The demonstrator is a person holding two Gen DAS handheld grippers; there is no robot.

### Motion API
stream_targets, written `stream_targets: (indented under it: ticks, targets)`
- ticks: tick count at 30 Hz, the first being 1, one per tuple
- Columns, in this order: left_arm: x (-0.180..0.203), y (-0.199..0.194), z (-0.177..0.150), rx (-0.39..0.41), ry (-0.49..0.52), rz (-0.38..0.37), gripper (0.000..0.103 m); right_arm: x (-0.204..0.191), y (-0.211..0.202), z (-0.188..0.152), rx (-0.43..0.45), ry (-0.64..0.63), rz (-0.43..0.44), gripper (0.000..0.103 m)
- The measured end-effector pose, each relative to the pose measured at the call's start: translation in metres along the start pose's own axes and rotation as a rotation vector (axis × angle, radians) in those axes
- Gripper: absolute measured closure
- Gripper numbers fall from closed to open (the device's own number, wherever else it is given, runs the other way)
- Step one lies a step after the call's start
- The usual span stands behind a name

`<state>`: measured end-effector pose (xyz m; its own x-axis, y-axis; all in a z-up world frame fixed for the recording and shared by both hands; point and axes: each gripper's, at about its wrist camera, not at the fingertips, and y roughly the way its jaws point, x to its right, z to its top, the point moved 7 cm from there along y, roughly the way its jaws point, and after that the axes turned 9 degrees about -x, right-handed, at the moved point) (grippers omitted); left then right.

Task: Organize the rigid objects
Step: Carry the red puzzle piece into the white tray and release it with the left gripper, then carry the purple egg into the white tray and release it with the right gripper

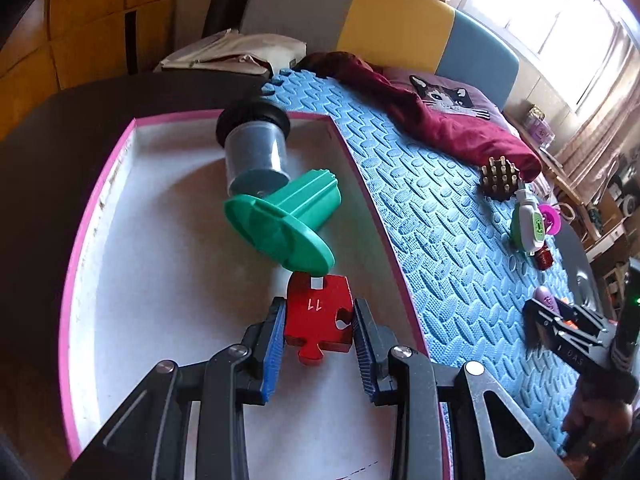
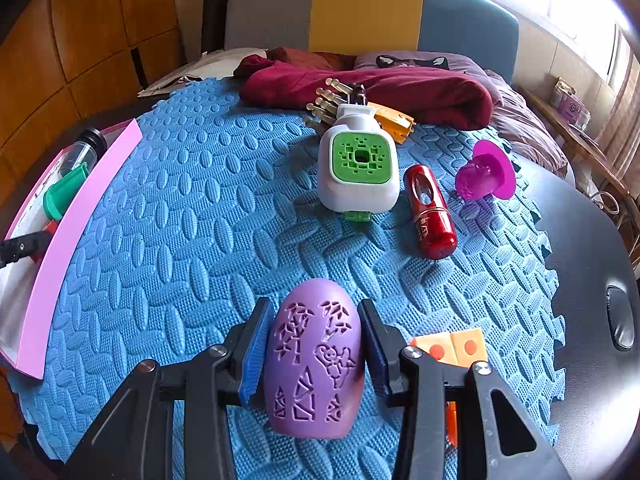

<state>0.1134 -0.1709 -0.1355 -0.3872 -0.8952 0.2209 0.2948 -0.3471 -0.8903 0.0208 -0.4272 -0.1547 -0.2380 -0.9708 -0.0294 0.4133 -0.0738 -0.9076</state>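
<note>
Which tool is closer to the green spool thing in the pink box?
Left. The left tool, gripping the red puzzle piece, sits inside the pink box just below the green spool. The right tool holds the purple egg out on the blue mat.

A bright window (image 1: 560, 20) (overexposed) lights the room from the right. Wooden wall panels (image 2: 80, 32) stand left; a grey, yellow and blue headboard (image 2: 368, 12) backs the bed.
</note>
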Motion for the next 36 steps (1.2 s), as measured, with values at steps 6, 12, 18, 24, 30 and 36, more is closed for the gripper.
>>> stream_targets:
  ticks: [6, 12, 18, 24, 30, 36]
  targets:
    - [-0.004, -0.010, -0.008, 0.025, 0.013, 0.029, 0.064, 0.000, 0.001, 0.001, -0.001, 0.001, 0.001, 0.060]
    - [-0.008, -0.028, -0.019, 0.058, 0.016, 0.092, 0.064, 0.000, 0.002, 0.000, 0.002, 0.000, -0.005, 0.060]
    - [-0.011, -0.057, -0.025, 0.128, 0.023, 0.172, 0.058, -0.001, 0.001, 0.000, 0.008, -0.004, -0.019, 0.060]
    - [-0.016, -0.077, -0.026, 0.174, 0.019, 0.196, 0.050, -0.002, 0.001, -0.001, 0.011, -0.004, -0.025, 0.060]
    - [-0.023, -0.085, -0.027, 0.197, -0.003, 0.208, 0.050, -0.004, 0.000, -0.001, 0.019, -0.011, -0.041, 0.060]
    - [-0.034, -0.093, -0.028, 0.218, -0.033, 0.228, 0.050, -0.004, -0.001, -0.002, 0.021, 0.004, -0.046, 0.060]
